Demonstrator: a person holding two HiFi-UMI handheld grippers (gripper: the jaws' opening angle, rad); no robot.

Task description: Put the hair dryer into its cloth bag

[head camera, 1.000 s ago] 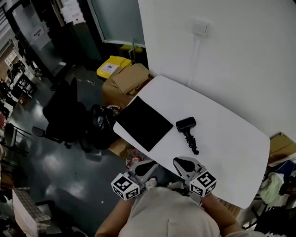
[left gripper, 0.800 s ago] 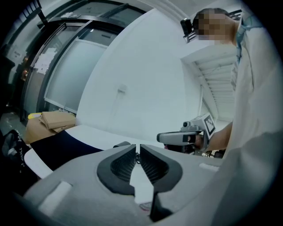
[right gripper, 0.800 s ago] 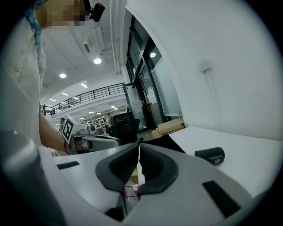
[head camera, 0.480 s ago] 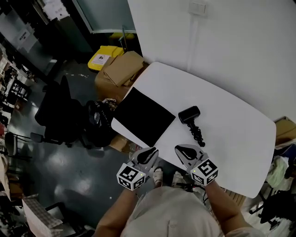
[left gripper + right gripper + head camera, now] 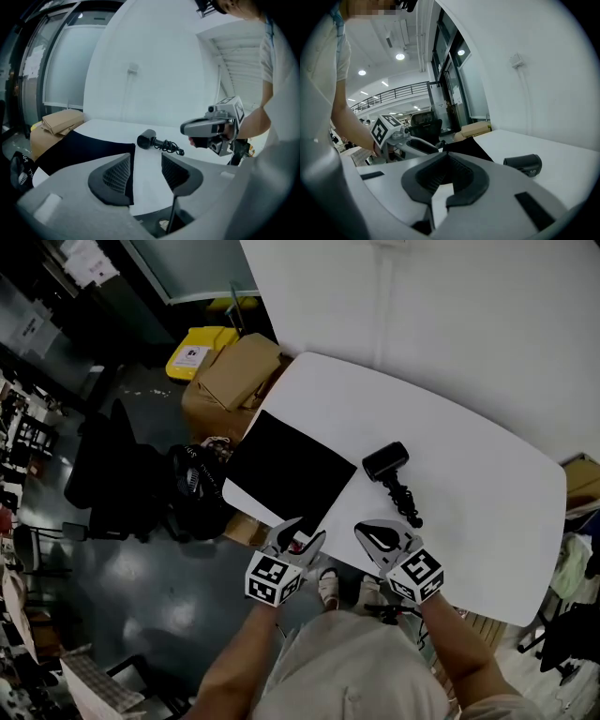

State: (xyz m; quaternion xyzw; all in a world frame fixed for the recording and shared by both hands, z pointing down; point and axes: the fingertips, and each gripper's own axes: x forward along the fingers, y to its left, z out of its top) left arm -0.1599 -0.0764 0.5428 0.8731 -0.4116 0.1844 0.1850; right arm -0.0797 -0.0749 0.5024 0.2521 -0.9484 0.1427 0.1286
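Note:
A black cloth bag (image 5: 289,470) lies flat on the left part of the white table (image 5: 469,521). To its right lies the black hair dryer (image 5: 385,461), its coiled cord (image 5: 405,501) trailing toward me. My left gripper (image 5: 300,538) hovers at the near table edge by the bag's corner, its jaws opening with nothing between them. My right gripper (image 5: 379,536) is shut and empty, just short of the cord's end. The left gripper view shows the bag (image 5: 79,145), the dryer (image 5: 146,139) and the right gripper (image 5: 206,127). The right gripper view shows the dryer (image 5: 524,165).
Cardboard boxes (image 5: 234,376) and a yellow bin (image 5: 195,352) stand on the floor beyond the table's left end. A black office chair (image 5: 112,465) and a dark bag (image 5: 192,484) sit left of the table. A white wall (image 5: 450,324) backs it.
Both grippers have come forward and down to the table's near edge. The left jaws, shut before, now stand apart. Bag and dryer have not moved on the table.

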